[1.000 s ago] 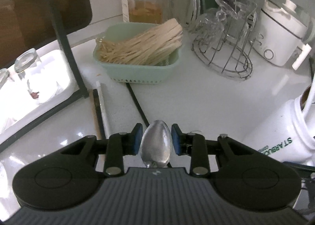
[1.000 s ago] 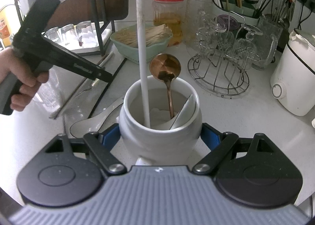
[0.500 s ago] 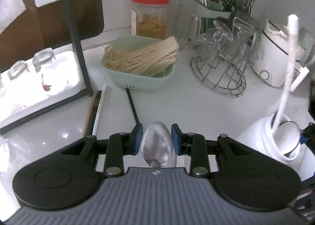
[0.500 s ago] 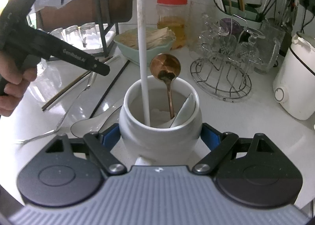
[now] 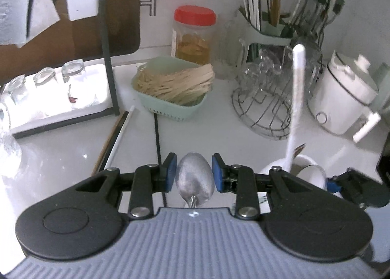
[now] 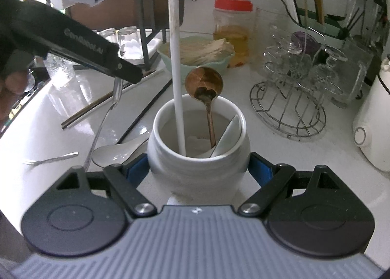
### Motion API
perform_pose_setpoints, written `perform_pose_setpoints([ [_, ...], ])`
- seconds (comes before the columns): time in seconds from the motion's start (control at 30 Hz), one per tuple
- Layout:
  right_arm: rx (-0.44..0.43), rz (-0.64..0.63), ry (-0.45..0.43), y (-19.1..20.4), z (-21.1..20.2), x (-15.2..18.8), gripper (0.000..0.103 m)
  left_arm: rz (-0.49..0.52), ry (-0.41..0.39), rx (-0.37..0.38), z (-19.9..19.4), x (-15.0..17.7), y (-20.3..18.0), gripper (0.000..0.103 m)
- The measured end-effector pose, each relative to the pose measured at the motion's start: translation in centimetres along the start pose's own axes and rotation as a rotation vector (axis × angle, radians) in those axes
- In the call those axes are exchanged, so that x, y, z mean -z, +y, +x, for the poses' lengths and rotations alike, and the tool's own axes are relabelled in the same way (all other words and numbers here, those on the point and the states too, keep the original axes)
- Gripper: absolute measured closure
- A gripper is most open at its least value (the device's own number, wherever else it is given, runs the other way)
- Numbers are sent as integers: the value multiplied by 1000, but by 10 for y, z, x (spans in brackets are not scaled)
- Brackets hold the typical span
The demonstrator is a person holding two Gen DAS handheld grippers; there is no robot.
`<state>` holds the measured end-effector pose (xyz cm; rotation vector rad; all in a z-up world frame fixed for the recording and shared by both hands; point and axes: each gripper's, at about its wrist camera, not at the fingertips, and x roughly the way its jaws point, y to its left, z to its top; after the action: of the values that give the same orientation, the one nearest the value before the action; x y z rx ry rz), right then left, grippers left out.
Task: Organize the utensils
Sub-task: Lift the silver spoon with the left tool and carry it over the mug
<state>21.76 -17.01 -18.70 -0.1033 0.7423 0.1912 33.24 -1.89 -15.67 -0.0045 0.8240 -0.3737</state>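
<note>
My left claw point(image 5: 194, 177), pads pinching the metal spoon point(image 5: 195, 181) by its bowl, now rides higher off the counter and nearer the white jar point(image 6: 198, 154), with the spoon's handle dangling clear of the chopsticks point(image 6: 102, 105) below it.

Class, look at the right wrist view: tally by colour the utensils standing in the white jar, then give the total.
White: 2, the long handle and the ceramic spoon
Copper: 1, the copper spoon
Total in the white jar: 3
</note>
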Motion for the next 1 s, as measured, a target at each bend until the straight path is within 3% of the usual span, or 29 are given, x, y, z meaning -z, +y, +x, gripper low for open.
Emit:
perform_pose_setpoints([
  [0.33,-56,-52,-7,-8,8,-6,14,-105,-120,-37,-54,-16,-20,67],
  [0.5,-72,-62,-8,-10,10,-8,13,-92,-174,-40,-81,-27,-36,67],
  [0.8,-83,-57,-8,-12,11,-8,13,-15,-248,29,-112,-49,-76,67],
  [1.0,-88,-58,-8,-12,10,-8,14,152,-282,116,-103,-62,-107,67],
])
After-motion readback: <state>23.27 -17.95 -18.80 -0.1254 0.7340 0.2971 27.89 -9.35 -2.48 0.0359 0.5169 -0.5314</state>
